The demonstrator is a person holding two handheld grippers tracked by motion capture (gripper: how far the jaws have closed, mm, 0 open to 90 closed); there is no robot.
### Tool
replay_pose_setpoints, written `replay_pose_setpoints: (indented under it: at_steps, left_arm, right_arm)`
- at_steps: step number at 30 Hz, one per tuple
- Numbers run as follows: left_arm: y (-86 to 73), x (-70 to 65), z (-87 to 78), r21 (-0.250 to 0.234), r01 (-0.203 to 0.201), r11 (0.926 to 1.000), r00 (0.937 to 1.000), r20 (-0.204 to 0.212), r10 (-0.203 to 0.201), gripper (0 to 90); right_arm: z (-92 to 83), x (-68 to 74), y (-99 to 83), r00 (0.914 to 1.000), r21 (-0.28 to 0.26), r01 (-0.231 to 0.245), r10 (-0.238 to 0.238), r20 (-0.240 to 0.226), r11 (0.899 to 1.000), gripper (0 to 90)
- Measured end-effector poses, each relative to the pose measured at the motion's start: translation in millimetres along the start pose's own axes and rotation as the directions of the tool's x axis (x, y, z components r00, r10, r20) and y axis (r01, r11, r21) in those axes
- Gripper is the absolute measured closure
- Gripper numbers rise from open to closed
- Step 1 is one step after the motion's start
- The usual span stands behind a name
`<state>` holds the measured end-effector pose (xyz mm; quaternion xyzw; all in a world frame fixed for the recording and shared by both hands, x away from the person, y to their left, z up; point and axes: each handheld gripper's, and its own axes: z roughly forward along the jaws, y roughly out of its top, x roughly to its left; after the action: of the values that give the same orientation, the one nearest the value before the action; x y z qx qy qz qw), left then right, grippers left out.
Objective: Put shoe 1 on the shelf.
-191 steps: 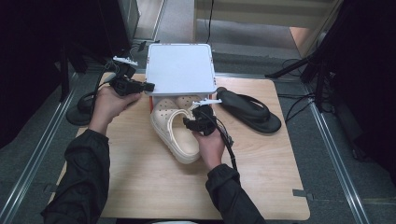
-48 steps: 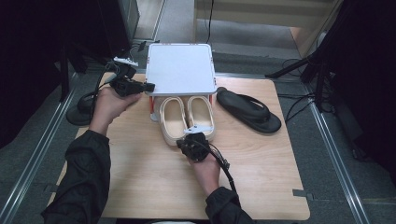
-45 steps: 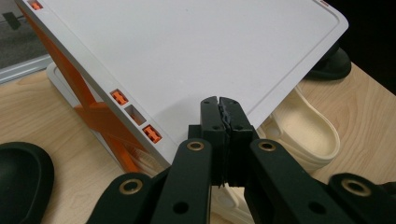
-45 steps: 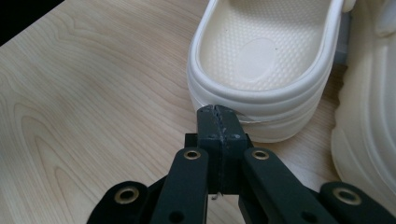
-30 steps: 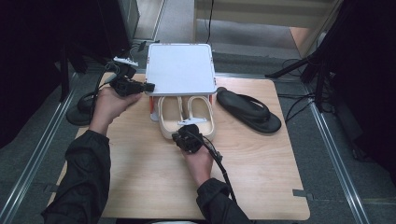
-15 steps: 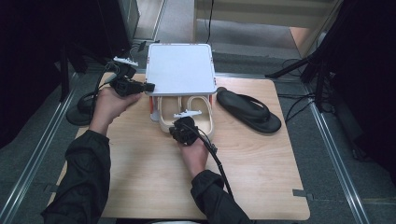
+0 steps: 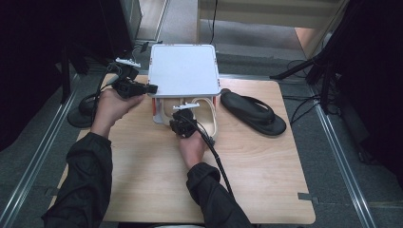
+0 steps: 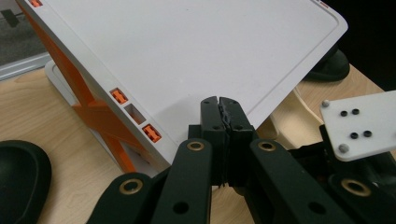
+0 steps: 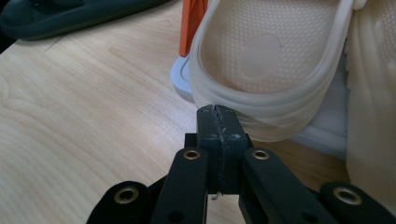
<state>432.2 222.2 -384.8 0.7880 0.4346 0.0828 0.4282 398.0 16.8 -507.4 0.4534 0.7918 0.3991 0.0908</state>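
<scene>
High view: fixed overhead, looking forward and down on the light wooden counter [image 7: 157, 190]. Left gripper view: close, looking along closed fingers at the white-topped, orange-framed plastic rack [image 8: 196, 51]. Right gripper view: close, low, facing the cream rubber clog [image 9: 261, 56] under that rack. All three share the rack.

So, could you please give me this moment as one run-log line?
left gripper: shut, on rack top | right gripper: shut, against cream clog heel | black sandal: beside rack
</scene>
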Motion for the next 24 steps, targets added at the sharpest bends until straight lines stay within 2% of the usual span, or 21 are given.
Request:
replay_pose_setpoints:
  at_steps: [5,9,15,24]
  left_arm:
    - [-0.1,0.0,0.1,-0.002,0.0,1.0,1.0,-0.001,0.0,89.8]
    - [-0.2,0.8,-0.1,-0.002,0.001,1.0,1.0,0.002,-0.001,89.8]
    - [-0.2,0.5,-0.1,-0.003,0.002,1.0,1.0,0.001,-0.002,89.7]
    - [-0.4,1.3,-0.3,-0.003,0.002,1.0,1.0,0.003,-0.002,89.6]
  right_arm:
    - [5.3,-0.5,3.1,1.0,-0.004,0.001,-0.001,0.006,1.0,90.0]
    - [2.7,0.6,2.5,0.9999,-0.007,0.004,-0.004,-0.011,1.0,90.0]
    - [-13.4,3.3,-3.4,0.9989,-0.021,0.014,-0.015,-0.043,1.0,90.0]
    - [-49.2,3.9,-24.7,0.9943,-0.023,0.056,-0.058,-0.089,0.998,90.0]
